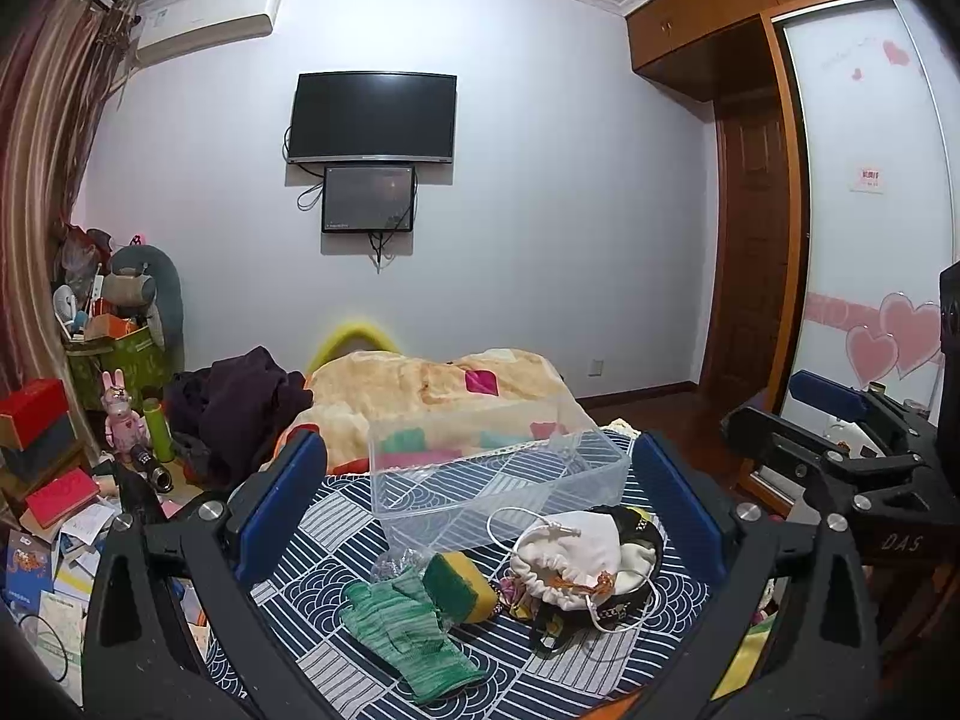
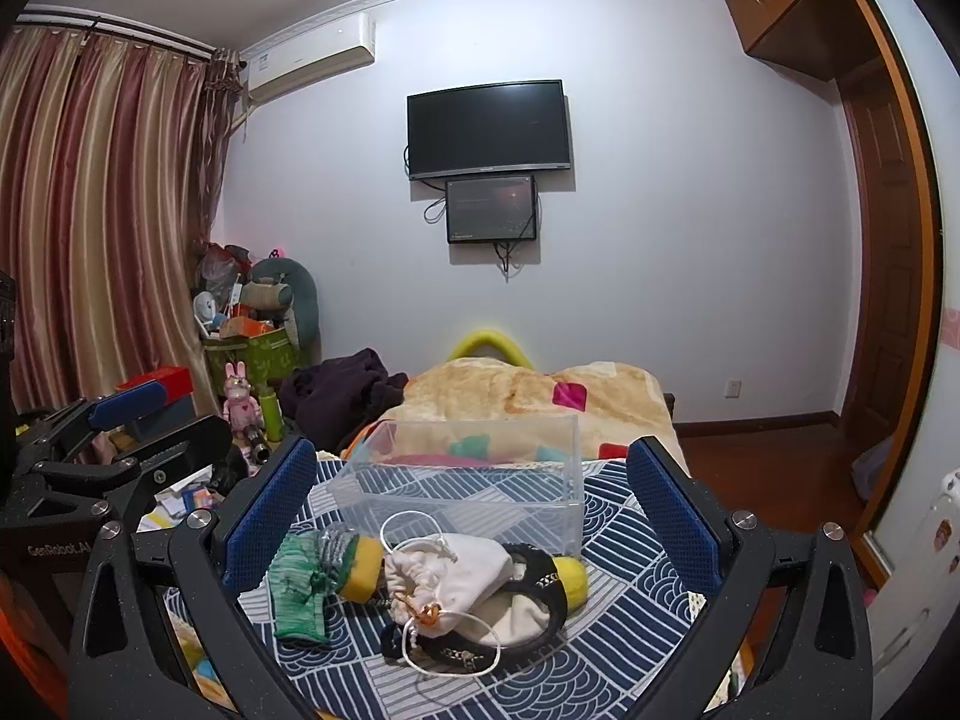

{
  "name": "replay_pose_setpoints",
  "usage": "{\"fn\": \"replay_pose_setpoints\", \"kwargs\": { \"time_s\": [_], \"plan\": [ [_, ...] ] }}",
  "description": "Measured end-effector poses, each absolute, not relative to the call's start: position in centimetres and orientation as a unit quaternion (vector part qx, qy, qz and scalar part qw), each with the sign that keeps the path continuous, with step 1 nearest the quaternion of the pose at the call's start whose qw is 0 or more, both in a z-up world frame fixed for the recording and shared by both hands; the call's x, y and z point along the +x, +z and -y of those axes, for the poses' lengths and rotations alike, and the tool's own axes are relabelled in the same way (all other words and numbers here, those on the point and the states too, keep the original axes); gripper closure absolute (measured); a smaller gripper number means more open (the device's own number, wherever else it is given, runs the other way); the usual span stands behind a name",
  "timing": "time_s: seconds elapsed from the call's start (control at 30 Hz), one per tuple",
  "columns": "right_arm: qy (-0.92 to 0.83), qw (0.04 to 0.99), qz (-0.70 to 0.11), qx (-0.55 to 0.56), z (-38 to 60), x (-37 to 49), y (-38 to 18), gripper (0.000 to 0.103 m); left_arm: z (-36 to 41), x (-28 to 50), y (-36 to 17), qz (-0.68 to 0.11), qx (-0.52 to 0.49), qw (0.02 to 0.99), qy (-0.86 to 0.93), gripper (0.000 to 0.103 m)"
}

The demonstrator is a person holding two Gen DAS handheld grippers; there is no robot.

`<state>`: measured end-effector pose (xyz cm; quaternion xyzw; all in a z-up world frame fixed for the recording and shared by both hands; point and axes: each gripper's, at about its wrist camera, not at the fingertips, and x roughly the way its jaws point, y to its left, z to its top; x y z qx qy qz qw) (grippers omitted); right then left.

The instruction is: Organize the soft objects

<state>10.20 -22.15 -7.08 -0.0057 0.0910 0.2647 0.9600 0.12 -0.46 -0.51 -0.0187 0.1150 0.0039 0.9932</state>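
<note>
Left tool (image 1: pixel 480 492): jaws wide apart, nothing held, hovering above the bed. Right tool (image 2: pixel 474 501): same, jaws apart, empty.

Items, relative to tools:
- Bin (image 1: pixel 489 474), clear plastic, empty; straight ahead of both tools, on patterned cover (image 1: pixel 336 516).
- Glove (image 1: pixel 408 624), green knit; below and between left tool's fingers, toward right tool's left finger.
- Sponge (image 1: pixel 459 585), yellow w/ green face; touching glove, just short of bin.
- Pouch (image 2: pixel 447 573), white drawstring; centred under right tool, lying on black slipper (image 2: pixel 540 585). Cord loops loose over the pile.
- Yellow ball (image 2: pixel 570 579); beside slipper, near bin's front corner.

Status (judged): no item in bin yet.

Risks (judged):
- Cord may snag a finger or drag the slipper along w/ the pouch.
- Items overlap, so a grab could lift two at once.
- Bin is light; a nudge from a tool could slide or tip it on the soft bed.
- Tools close together; may collide over the pile.
</note>
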Motion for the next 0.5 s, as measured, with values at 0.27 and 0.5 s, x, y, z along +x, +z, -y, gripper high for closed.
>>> {"fn": "replay_pose_setpoints", "kwargs": {
  "time_s": [0.27,0.5],
  "plan": [
    [0.264,0.960,-0.091,-0.004,22.16,10.18,-6.95,0.000,0.43,0.11,-0.42,-0.115,-0.019,0.993,0.004,0.000],
    [0.264,0.960,-0.089,-0.004,22.29,9.97,-6.63,0.000,0.50,0.19,-0.37,-0.114,-0.019,0.993,0.004,0.000]
  ]
}}
